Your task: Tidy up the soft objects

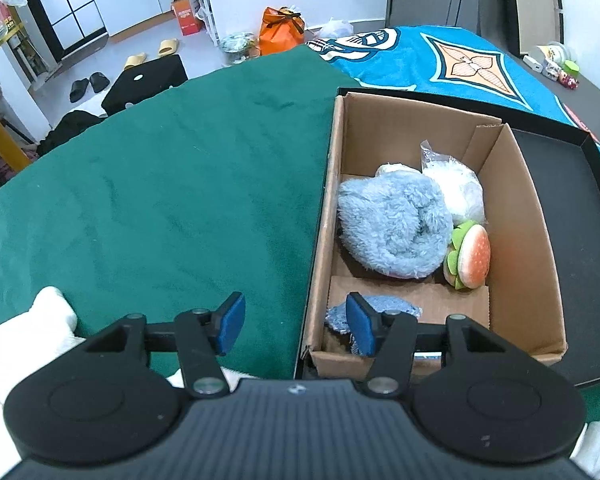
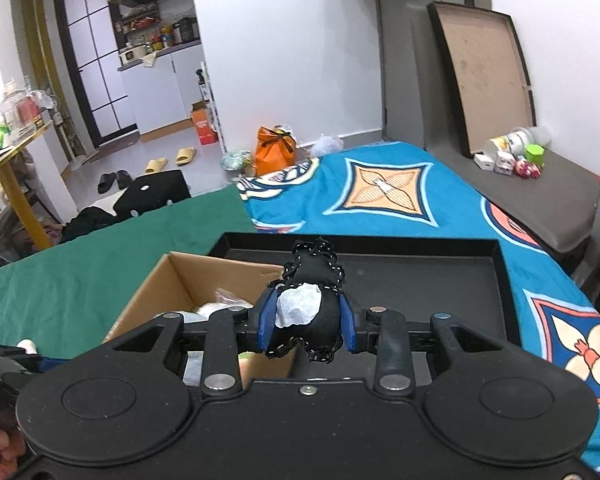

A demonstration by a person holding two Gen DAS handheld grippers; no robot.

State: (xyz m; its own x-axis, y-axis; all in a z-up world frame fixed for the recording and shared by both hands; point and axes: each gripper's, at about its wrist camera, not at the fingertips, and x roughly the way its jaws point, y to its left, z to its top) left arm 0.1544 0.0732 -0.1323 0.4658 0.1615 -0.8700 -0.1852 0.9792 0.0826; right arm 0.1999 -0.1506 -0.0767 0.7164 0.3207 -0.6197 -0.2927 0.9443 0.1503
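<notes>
A cardboard box point(image 1: 528, 216) stands in a black tray point(image 1: 572, 184) on the bed. In it lie a fluffy light-blue plush point(image 1: 392, 224), a white bagged soft item point(image 1: 456, 188), a burger plush point(image 1: 470, 256) and a small blue cloth point(image 1: 384, 306). My left gripper point(image 1: 296, 328) is open and empty above the box's near left edge. My right gripper point(image 2: 306, 320) is shut on a black soft toy with a white patch point(image 2: 312, 300), held above the box point(image 2: 172, 276) and tray point(image 2: 420, 276).
A green cloth point(image 1: 172, 184) covers the bed left of the box; a blue patterned blanket point(image 1: 452, 56) lies beyond. White fabric point(image 1: 48, 320) lies at the near left. A stool, slippers and bags are on the floor.
</notes>
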